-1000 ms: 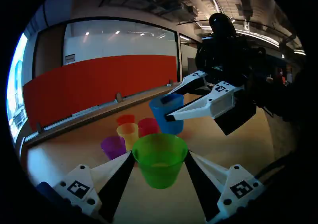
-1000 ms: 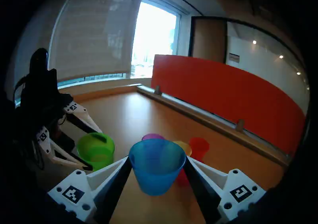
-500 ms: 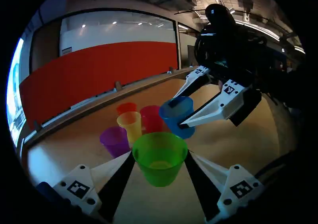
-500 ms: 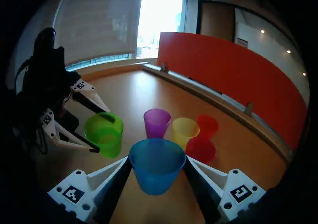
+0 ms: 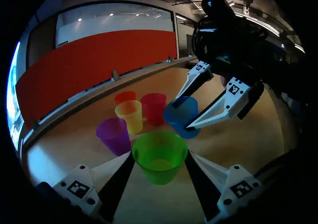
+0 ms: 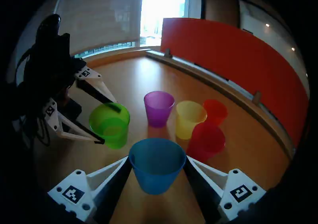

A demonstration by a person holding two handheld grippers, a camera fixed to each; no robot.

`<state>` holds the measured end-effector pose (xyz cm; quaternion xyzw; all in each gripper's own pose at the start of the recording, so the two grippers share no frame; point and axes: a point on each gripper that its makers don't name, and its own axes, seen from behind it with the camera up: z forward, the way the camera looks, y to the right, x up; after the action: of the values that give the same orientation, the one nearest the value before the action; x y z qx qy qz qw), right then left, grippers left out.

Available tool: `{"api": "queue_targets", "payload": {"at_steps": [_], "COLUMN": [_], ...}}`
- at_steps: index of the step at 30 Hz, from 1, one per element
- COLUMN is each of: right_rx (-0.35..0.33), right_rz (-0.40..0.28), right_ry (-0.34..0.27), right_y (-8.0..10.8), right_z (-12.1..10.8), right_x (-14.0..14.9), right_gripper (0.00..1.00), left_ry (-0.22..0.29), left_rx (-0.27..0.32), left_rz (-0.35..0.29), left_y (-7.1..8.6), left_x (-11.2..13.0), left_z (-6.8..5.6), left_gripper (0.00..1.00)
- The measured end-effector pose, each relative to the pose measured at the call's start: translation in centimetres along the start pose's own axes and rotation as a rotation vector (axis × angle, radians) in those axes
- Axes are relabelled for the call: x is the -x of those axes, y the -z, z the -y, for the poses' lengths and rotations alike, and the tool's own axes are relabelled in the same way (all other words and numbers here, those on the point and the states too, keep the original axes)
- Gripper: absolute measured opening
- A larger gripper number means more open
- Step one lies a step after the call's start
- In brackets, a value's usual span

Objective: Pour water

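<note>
Lowered and drawn nearer over the last second, the blue cup (image 5: 179, 114) hangs just beyond the rim of the green cup (image 5: 159, 162) in the left gripper view. My right claw (image 5: 182, 116) pinches it, one white finger pressing on each flank. My left claw (image 5: 159, 157) clamps the green cup the same way, mouth up and open to receive. I judge the two are being brought rim to rim for the pour. Something pale lies in the green cup's bottom, though I cannot tell whether it is water. Behind them the purple cup (image 5: 114, 134), yellow cup (image 5: 130, 116), crimson cup (image 5: 154, 108) and orange cup (image 5: 124, 97) stand bunched on the table (image 5: 246, 144). They sit lower and larger than before, my left claw having tipped downward

In the right gripper view, the blue cup (image 6: 157, 172) sits squeezed in my right claw (image 6: 157, 166), and I cannot tell what it holds. Up and to the left, the green cup (image 6: 110, 124) in my left claw (image 6: 108, 125) is near but not touching, closer than a second ago. The purple cup (image 6: 158, 108), yellow cup (image 6: 190, 118), crimson cup (image 6: 205, 141) and orange cup (image 6: 215, 111), largely hidden behind the blue cup then, now stand in full sight on the table (image 6: 131, 77). No stream shows, so I judge the pouring not yet begun
</note>
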<state>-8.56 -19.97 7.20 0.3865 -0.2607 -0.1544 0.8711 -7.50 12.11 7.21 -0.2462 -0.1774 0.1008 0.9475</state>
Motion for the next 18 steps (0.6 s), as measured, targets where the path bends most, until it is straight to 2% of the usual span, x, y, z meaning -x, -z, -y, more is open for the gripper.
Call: {"api": "queue_targets", "payload": {"at_steps": [18], "right_rx": [-0.015], "right_rz": [0.019], "right_ry": [0.003], "right_y": [-1.6], "right_z": [0.0], "right_x": [0.7], "right_gripper": [0.92], "left_ry": [0.041], "left_rx": [-0.002], "left_rz": [0.044], "left_y": [-1.5], "left_x": [1.1], "left_z": [1.0], "left_gripper": [0.87]}}
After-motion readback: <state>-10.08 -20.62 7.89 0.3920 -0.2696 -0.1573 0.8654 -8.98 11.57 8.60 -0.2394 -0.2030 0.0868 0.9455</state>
